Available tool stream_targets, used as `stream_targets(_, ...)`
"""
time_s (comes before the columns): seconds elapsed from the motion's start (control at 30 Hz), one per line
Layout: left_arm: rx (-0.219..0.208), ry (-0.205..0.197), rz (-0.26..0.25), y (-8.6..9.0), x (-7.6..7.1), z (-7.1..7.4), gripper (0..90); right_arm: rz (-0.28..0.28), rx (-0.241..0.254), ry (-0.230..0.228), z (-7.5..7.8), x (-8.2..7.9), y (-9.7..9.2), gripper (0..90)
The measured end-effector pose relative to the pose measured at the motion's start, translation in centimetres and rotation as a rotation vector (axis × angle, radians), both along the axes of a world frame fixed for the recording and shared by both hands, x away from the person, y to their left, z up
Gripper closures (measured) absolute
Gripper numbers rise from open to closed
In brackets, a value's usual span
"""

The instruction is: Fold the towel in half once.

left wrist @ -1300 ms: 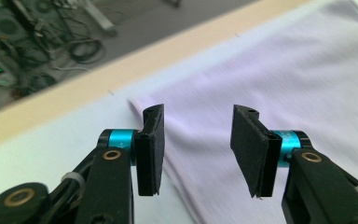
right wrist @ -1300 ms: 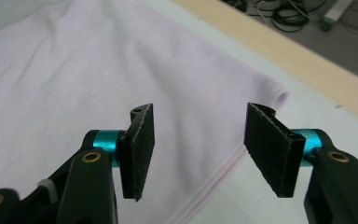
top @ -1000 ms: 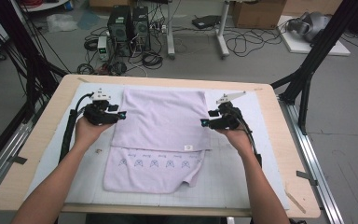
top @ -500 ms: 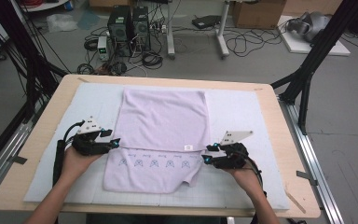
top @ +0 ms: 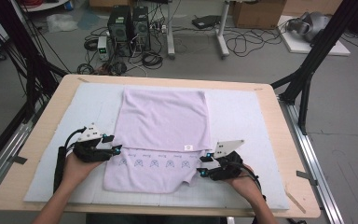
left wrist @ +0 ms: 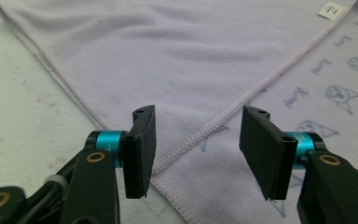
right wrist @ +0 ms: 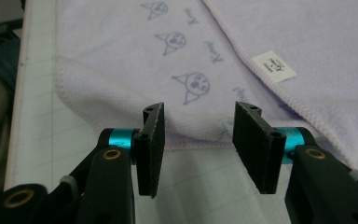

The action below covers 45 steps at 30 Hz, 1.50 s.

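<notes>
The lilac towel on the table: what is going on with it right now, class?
A person is folding a lilac towel on a white mat, a gripper in each hand. The top layer is already folded over, leaving the printed strip bare along the near edge. The left gripper sits at the towel's left edge and the right gripper at its near right corner. Both have their jaws apart, with no cloth pinched between them.

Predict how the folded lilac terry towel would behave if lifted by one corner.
The lilac terry towel probably droops limply: its near edge already lies rumpled. The folded upper layer would likely slide open, since nothing pins it. It looks light, being thin cloth lying flat on the pale mat.
</notes>
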<state>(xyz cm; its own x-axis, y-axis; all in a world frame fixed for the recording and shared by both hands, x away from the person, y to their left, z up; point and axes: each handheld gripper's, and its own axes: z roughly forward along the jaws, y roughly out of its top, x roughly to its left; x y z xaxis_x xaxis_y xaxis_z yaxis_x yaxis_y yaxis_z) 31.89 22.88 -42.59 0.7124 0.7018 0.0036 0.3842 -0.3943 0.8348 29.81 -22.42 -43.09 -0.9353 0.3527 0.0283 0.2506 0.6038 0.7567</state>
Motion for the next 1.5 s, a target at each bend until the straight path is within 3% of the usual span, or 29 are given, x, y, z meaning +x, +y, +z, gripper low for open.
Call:
stream_targets(0.13, -0.001, 0.000, -0.003, 0.0, -0.1, -0.1, 46.2, -0.006, -0.062, -0.034, -0.3, 0.2, 0.9, 72.1)
stream_targets(0.27, -0.006, -0.002, -0.004, 0.0, -0.1, -0.1, 46.2, -0.020, -0.033, -0.020, -0.1, 0.8, 2.0, 72.5)
stream_targets(0.5, -0.002, -0.004, -0.012, -0.2, -0.2, -0.2, 46.0, -0.047, -0.060, -0.025, -0.4, 0.8, 3.7, 77.5)
stream_targets(0.67, 0.001, -0.005, -0.017, -0.3, -0.3, -0.2, 46.0, -0.067, -0.063, -0.018, -0.7, 0.3, 3.6, 76.0)
stream_targets(0.83, 0.003, -0.005, -0.019, -0.3, -0.3, -0.3, 45.9, -0.062, -0.020, -0.016, -0.1, -0.8, 2.8, 72.8)
stream_targets(1.03, 0.004, -0.006, -0.024, -0.6, -0.4, -0.2, 45.8, -0.059, -0.030, 0.027, -1.0, -1.5, 2.2, 66.4)
stream_targets(1.17, 0.014, -0.004, -0.031, -0.7, -0.3, -0.3, 45.8, -0.072, -0.019, 0.023, -1.4, -1.5, 2.2, 68.5)
stream_targets(1.3, 0.013, -0.003, -0.029, -0.7, -0.3, -0.4, 45.8, -0.088, -0.044, -0.028, -1.4, -1.7, 2.3, 80.0)
stream_targets(1.5, 0.013, -0.002, -0.028, -0.5, -0.3, -0.4, 45.8, -0.093, -0.006, -0.010, -0.8, -2.0, 1.7, 71.5)
